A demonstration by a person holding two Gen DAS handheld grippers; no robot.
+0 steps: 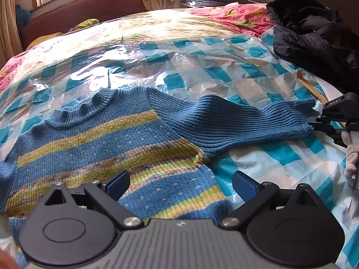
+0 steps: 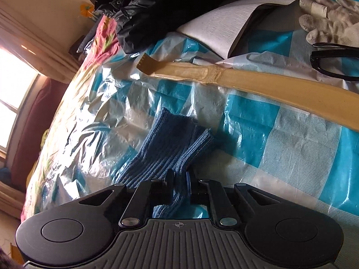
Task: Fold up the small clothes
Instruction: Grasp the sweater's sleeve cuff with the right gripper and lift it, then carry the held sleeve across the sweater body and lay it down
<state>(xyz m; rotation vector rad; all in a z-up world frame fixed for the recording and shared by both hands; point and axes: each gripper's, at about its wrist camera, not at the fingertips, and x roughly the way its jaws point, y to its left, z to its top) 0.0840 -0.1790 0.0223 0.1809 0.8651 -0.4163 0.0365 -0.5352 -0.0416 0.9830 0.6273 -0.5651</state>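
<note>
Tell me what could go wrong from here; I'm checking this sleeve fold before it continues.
The right gripper pinches only the sleeve near its cuff, so the ribbed knit may slip out. The glossy plastic sheet may let the sweater slide; the open left gripper pins nothing. The sleeve could snag the bamboo back scratcher.

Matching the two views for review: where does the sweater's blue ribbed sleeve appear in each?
Left wrist: blue ribbed sleeve stretches right of centre, its cuff beside the right tool.
Right wrist: sleeve at lower centre, pinched in the right tool.
Shared landmark: wooden back scratcher.
</note>
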